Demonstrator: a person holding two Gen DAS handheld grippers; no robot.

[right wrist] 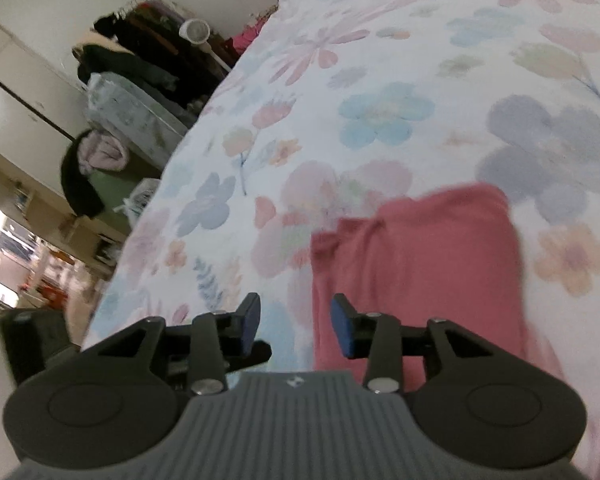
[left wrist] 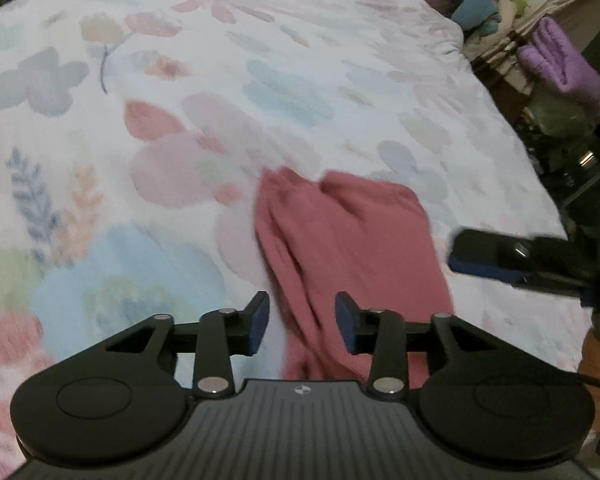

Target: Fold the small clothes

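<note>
Pink garment (left wrist: 352, 248) lying rumpled on floral bedspread (left wrist: 180, 80), just ahead of both tools. Left gripper (left wrist: 302, 320) hovering with jaws parted, gripping nothing; right gripper (right wrist: 296, 326) likewise spread and empty. Probably lining up for an edge.

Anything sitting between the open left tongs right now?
Yes: in the left wrist view, the pink garment on the floral bedspread runs up between the open left tongs.

light: dim, soft indoor | blur: motion smear on pink garment (left wrist: 352, 248) | edges: fisheye bending, dark corners
</note>
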